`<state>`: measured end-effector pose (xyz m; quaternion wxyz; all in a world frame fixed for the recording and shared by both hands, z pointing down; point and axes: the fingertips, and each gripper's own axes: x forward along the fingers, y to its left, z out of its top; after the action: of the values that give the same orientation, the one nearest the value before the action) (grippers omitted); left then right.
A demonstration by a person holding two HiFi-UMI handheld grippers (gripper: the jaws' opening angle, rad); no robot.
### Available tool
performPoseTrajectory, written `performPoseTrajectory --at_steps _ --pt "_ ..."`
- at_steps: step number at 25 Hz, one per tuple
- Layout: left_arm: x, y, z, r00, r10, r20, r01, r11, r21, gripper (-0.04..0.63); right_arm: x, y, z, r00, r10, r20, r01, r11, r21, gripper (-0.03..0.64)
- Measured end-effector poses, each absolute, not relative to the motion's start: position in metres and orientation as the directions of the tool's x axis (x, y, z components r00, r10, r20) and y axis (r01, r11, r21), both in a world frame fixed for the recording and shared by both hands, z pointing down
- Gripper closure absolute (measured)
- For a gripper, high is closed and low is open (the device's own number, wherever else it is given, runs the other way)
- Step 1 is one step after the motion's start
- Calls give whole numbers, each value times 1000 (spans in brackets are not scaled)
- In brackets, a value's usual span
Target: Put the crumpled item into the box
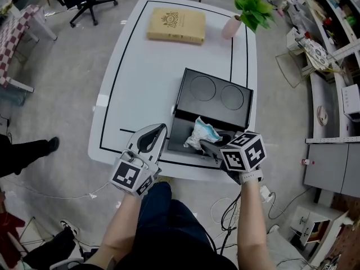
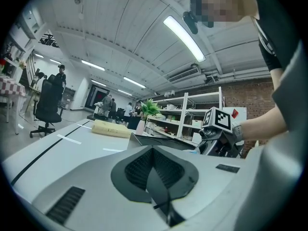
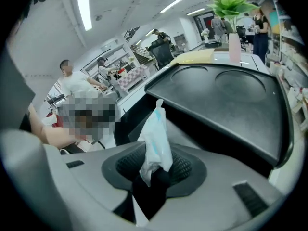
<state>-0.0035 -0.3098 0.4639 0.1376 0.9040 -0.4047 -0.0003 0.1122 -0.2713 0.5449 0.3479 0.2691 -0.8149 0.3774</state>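
The crumpled white and blue item (image 1: 201, 133) hangs over the open black box (image 1: 175, 135) at the table's near edge. My right gripper (image 1: 207, 146) reaches into the box from the near side. In the right gripper view the crumpled item (image 3: 155, 138) stands upright between the jaws of my right gripper (image 3: 153, 178), which stand parted with a dark gap beside its lower end. The box lid (image 3: 226, 100) lies open behind it. My left gripper (image 1: 159, 129) rests just left of the box, and in its own view my left gripper (image 2: 153, 170) is shut with nothing in it.
A tan book (image 1: 176, 25) and a green plant in a pink vase (image 1: 232, 26) sit at the far end of the white table (image 1: 140, 77). An office chair (image 1: 84, 1) stands beyond the table. Shelving (image 1: 332, 55) lines the right side. A person's shoe (image 1: 52, 145) is at the left.
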Motion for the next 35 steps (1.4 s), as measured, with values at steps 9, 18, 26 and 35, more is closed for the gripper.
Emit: performPoseTrajectory --at_steps 9,18,26,35 --pt "-9 -307 463 671 -734 108 -733 -633 250 595 120 -277 549 -516 -242 822 -760 573 -308 410" --pt "-12 -307 460 668 -737 104 -734 -630 255 595 125 -283 536 -515 -302 802 -785 541 -300 357" --pt "-12 -302 458 671 -734 104 -731 -633 255 594 133 -281 525 -513 -332 791 -795 533 -292 337" --pt "-7 -293 457 679 -727 100 -724 -641 255 595 144 -269 525 -471 -340 814 -809 535 -244 337"
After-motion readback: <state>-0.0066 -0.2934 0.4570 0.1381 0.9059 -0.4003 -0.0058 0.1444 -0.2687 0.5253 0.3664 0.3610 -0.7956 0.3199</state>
